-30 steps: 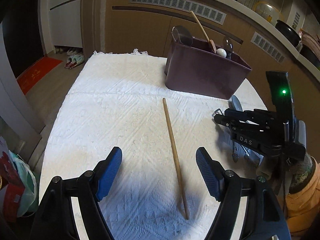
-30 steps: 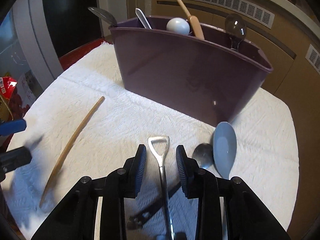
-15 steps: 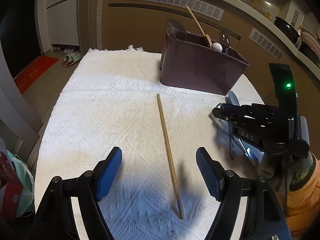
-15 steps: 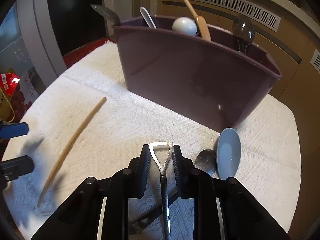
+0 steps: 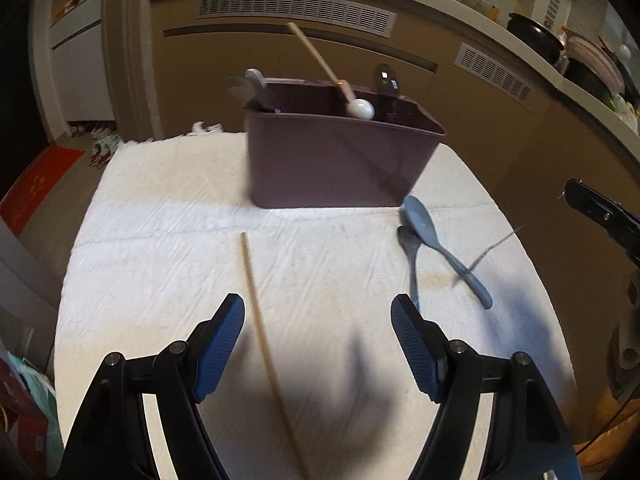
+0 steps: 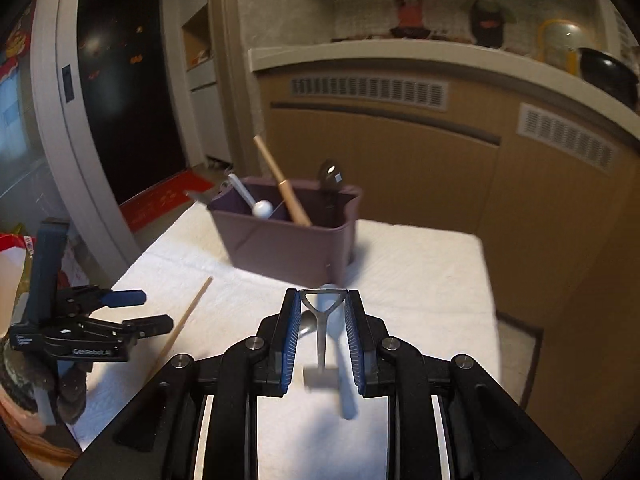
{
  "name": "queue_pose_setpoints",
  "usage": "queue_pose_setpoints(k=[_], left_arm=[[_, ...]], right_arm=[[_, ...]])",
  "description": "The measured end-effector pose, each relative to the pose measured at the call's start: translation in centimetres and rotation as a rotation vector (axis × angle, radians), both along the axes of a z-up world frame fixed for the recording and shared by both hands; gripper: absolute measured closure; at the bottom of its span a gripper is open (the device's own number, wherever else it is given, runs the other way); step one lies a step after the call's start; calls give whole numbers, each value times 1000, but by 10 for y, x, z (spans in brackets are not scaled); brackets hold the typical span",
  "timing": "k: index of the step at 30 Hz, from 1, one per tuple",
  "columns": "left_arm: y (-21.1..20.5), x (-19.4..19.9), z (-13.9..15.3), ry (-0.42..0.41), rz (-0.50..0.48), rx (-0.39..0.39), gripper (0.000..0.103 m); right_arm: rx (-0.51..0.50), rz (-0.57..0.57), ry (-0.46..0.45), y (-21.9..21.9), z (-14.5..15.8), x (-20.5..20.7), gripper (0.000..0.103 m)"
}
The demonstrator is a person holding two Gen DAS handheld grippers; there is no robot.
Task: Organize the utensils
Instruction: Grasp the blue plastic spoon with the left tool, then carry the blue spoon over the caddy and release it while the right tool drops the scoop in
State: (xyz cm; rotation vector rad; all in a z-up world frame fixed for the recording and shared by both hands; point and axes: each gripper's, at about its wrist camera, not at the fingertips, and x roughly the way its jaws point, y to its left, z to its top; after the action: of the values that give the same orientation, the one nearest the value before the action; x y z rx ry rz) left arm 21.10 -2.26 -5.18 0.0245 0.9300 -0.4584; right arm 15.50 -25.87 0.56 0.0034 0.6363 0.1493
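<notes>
My right gripper (image 6: 323, 300) is shut on a metal utensil with a triangular loop handle (image 6: 322, 320) and holds it raised above the white cloth. The purple utensil bin (image 6: 286, 236) stands beyond it with several utensils inside; it also shows in the left wrist view (image 5: 336, 160). My left gripper (image 5: 318, 320) is open and empty, low over the cloth, with a long wooden chopstick (image 5: 264, 336) lying between its fingers. A grey-blue spoon (image 5: 440, 244) and a dark metal spoon (image 5: 412, 256) lie crossed to the right of the bin.
A white cloth (image 5: 160, 216) covers the table. A brown cabinet wall with vents (image 5: 300, 12) stands behind the bin. The right gripper's body (image 5: 604, 216) shows at the right edge of the left wrist view. Bags (image 6: 16, 256) sit left of the table.
My right gripper has closed on the metal utensil and lifted it up and back from the cloth. My left gripper has shifted so the chopstick lies nearer its left finger.
</notes>
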Motion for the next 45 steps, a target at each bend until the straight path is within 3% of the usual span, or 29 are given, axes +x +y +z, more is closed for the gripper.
queue_pose_setpoints(k=[4,10,15,18,22,26,28,30,33,35,45], left_arm=[[-50,17,-3,43,-73,-19,31],[-113,37,-13,113,-45,-41,31],[-147,62,-31,172,89,23,32],[-163,70,-38,139,145,99,41],[-175,78,-45,118,173,160,41],[-181,82,-52,118,169,190,47],[-182,82,-55,119,153,199,64],[-183,80,-55,96,129,215,75],[-176,68,-46,36,92,206,80],[-167,55,-35,1,62,182,93],[-93,-18,40,-206,-3,66,94]], right_arm=[[-8,-34,-15,-14,4,-9,80],[14,-64,-12,-31,-7,-24,80],[33,-58,-11,-42,-16,-32,80],[39,-56,-12,-47,-19,-34,80],[45,-53,-21,-51,-20,-38,80],[51,-57,-24,-54,-22,-38,80],[52,-59,-23,-54,-22,-39,80],[49,-59,-23,-52,-22,-41,80],[44,-57,-19,-50,-20,-42,80],[37,-59,-18,-48,-17,-43,80],[-35,-41,-3,-33,7,-60,80]])
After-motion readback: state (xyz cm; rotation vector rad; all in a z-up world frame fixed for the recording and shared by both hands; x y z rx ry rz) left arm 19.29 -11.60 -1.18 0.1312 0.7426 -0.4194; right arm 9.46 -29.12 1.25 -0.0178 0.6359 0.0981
